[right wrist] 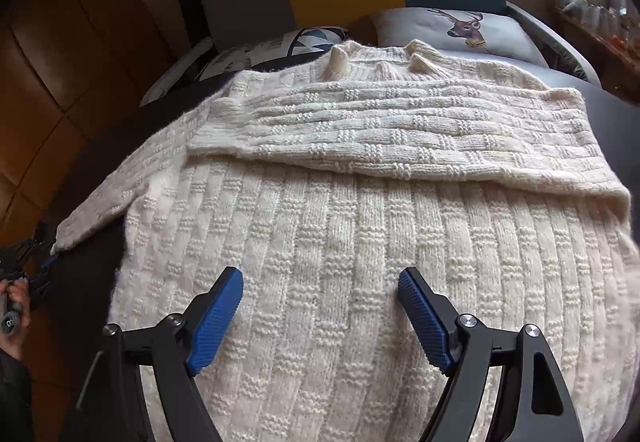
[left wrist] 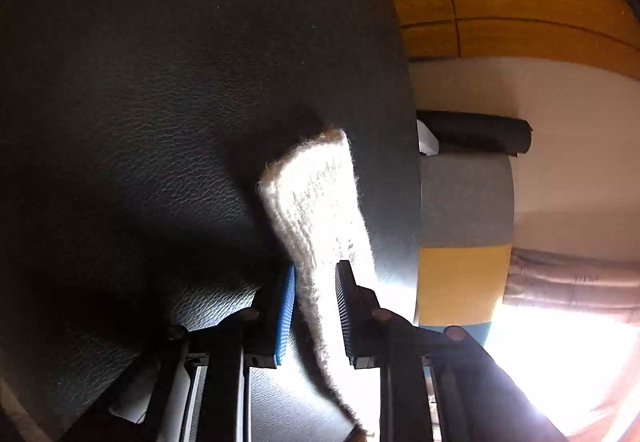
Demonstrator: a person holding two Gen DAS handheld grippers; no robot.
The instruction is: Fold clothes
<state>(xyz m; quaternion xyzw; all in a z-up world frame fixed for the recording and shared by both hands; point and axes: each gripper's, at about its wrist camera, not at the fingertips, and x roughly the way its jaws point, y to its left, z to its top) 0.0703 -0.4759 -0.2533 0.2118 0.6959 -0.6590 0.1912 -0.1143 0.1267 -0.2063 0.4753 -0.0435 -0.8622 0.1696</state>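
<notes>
Your cream knitted sweater [right wrist: 340, 242] lies spread over the dark leather-look surface [left wrist: 140, 101], body toward you, with one sleeve [right wrist: 400, 129] already laid across the chest just below the collar [right wrist: 380, 57]. The other sleeve [right wrist: 100, 213] runs out to the left edge, and its cuff [left wrist: 316, 209] sits between the pads of your left gripper [left wrist: 316, 310]. There the jaws are narrowed around the knit; the blue pad touches the cloth, but a sliver of light shows on the other side, so I judge the pinch light rather than firm. Squeeze fully before you move, or the cuff may slip out once the sleeve's weight comes on. Your right gripper [right wrist: 320, 318] hovers over the lower body of the sweater with its jaws spread wide and nothing between them. The step in hand looks like bringing this second sleeve across the chest to match the first. Lift the cuff only enough to clear the knit, carry it over parallel to the folded sleeve, and keep the shoulder from dragging. It would help to rest the right gripper lightly on the body near the left shoulder seam, so the torso stays square. Lay the cuff flat, without a twist, then let go.
</notes>
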